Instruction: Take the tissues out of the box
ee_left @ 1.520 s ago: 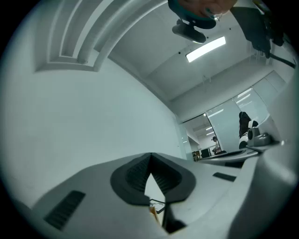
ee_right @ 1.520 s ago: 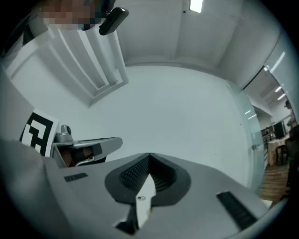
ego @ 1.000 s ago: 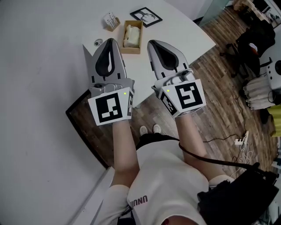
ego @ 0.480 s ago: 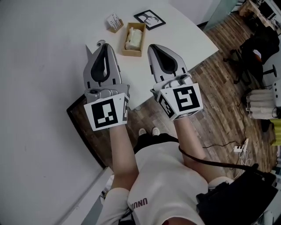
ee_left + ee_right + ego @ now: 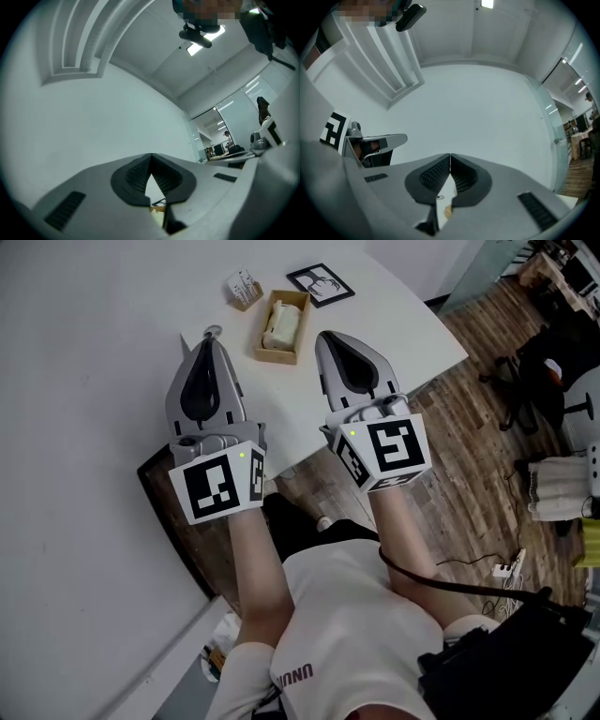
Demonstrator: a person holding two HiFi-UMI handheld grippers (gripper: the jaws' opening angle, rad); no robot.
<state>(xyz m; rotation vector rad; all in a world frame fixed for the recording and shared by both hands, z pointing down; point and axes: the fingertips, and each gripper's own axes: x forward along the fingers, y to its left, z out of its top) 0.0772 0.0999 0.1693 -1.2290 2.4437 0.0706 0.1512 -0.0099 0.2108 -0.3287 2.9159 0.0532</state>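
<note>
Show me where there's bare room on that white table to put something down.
The widest bare patch of table lies between the wooden box, the picture frame and its right edge. The box, frame and card holder crowd together; the left tool and right tool hang over the near part.

A white table [image 5: 122, 296] with a curved edge is seen from above; beside it a floor [image 5: 469, 474] of brown wood planks is laid, on which dark office chairs [image 5: 548, 343] are set and a white power strip [image 5: 507, 568] lies with its cables; a plain white wall [image 5: 478, 108] is shown in the gripper views — lit by a ceiling light [image 5: 487, 3]; a glass partition [image 5: 239, 112] is seen at the right.
</note>
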